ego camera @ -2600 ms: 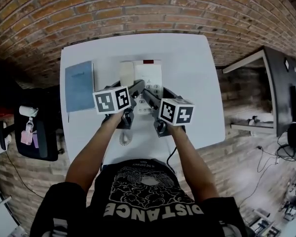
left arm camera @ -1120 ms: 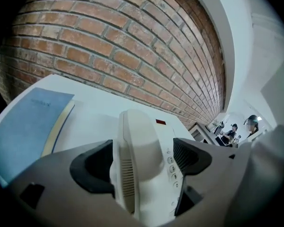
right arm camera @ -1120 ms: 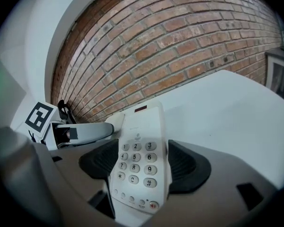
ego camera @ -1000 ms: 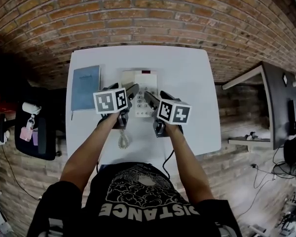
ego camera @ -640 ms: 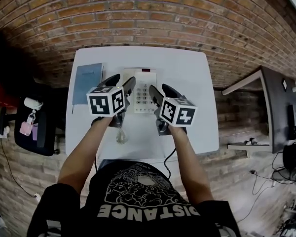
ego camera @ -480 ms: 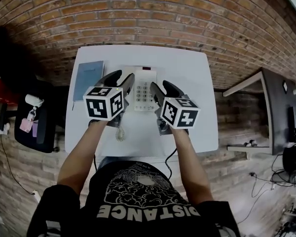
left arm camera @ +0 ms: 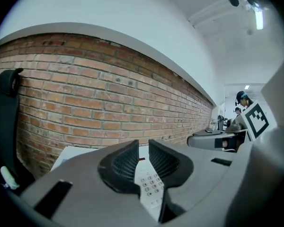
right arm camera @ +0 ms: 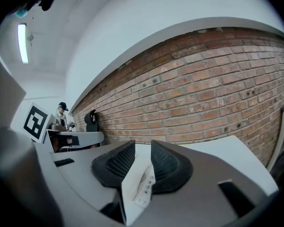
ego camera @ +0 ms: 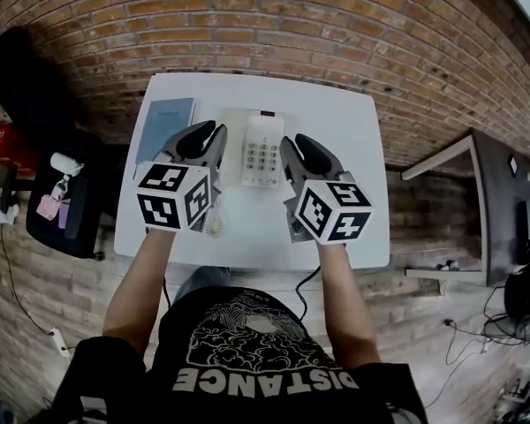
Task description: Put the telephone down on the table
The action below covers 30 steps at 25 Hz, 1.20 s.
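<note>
While both grippers hang in the air above it, the scene reads as follows. Brick wall (ego camera: 274, 25) runs behind the far edge of the white table (ego camera: 353, 193).

The person stands at the near edge with forearms stretched out over the tabletop.

Left gripper (ego camera: 205, 138): raised clear of the table, left of the telephone, marker cube toward the person. Its jaws have just been closing. A narrow slit remains between the pads and nothing sits in it. Only the keypad far below shows through the gap.

Right gripper (ego camera: 299, 147): same posture on the telephone's right side. Its jaws have also just been closing, with a slim gap left and nothing gripped.

Telephone (ego camera: 262, 150): white, lying flat on the table near the middle of the far half, keypad up. It lies between the two grippers and neither touches it.

Blue notebook (ego camera: 164, 117): flat at the far-left corner, apart from the telephone.

Coiled cord (ego camera: 215, 223): on the tabletop, partly hidden under the left gripper.
</note>
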Each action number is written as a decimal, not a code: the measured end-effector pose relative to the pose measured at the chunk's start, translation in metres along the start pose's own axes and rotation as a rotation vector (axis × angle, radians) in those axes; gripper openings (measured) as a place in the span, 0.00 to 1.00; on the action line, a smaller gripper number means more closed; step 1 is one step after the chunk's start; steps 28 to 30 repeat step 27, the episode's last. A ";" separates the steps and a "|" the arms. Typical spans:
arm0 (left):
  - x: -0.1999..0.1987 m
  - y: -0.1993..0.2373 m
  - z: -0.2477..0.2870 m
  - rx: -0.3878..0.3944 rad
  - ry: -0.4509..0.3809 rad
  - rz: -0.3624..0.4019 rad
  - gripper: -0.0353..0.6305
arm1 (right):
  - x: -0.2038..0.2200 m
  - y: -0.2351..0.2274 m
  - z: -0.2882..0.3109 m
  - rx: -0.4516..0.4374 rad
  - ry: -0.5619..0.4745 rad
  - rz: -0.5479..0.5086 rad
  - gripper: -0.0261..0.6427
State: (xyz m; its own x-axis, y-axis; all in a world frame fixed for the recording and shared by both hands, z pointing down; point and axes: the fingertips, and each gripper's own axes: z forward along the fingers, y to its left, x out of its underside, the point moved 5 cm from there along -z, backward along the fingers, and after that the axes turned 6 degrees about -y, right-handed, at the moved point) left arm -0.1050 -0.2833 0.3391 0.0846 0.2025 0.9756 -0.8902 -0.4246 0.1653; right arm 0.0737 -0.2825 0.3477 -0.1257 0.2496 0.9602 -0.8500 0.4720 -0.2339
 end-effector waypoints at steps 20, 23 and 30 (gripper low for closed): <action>-0.003 -0.013 -0.031 -0.054 -0.038 -0.019 0.08 | -0.008 0.014 -0.031 -0.011 -0.053 -0.034 0.07; -0.002 -0.014 -0.032 -0.053 -0.034 -0.020 0.08 | -0.007 0.015 -0.032 -0.013 -0.051 -0.034 0.06; 0.000 -0.016 -0.034 -0.053 -0.030 -0.023 0.08 | -0.005 0.016 -0.035 -0.015 -0.047 -0.034 0.06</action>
